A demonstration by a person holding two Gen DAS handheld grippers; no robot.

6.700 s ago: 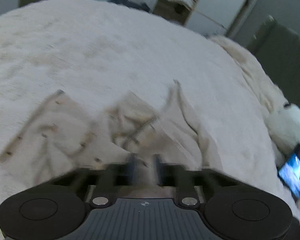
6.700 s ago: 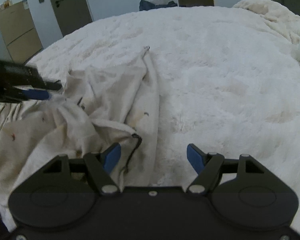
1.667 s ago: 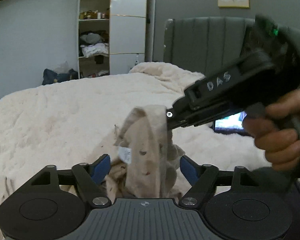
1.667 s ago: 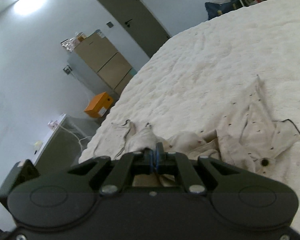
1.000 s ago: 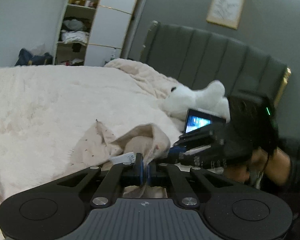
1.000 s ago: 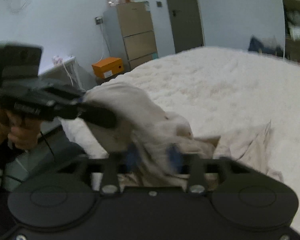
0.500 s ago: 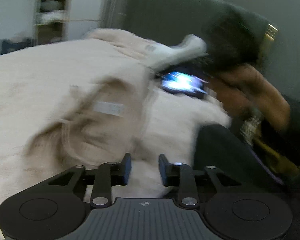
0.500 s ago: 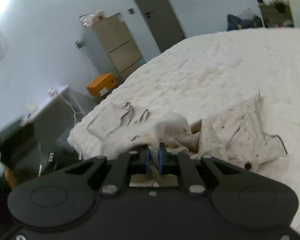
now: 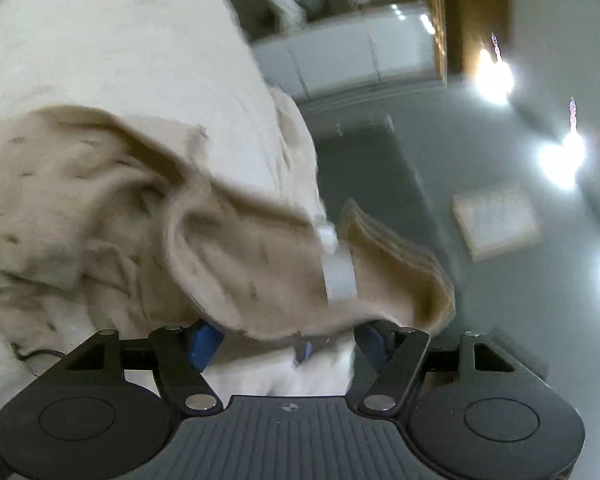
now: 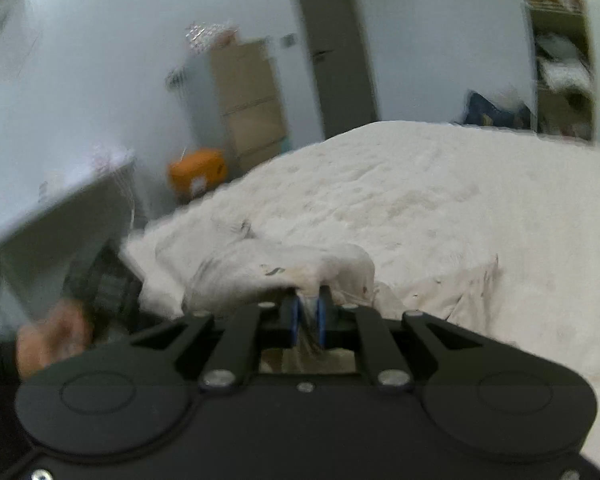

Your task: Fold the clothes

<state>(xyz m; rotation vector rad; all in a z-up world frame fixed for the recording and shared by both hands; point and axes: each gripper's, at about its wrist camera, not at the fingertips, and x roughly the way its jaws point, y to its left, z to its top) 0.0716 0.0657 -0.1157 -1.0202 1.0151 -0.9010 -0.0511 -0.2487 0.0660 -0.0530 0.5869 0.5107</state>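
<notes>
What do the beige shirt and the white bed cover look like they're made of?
Beige shirt: thin, soft woven cloth, probably cotton, matte; it drapes in loose folds and carries small dark specks. Bed cover: plush, fleece-like fabric, off-white; its surface looks fuzzy and dimpled.

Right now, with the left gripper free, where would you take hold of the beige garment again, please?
I would pinch the thick folded hem beside the white label, coming up from below: it sticks out over the left gripper, whose jaws are opening and touch no cloth. The right gripper is shut on the garment, so that end is anchored.
</notes>
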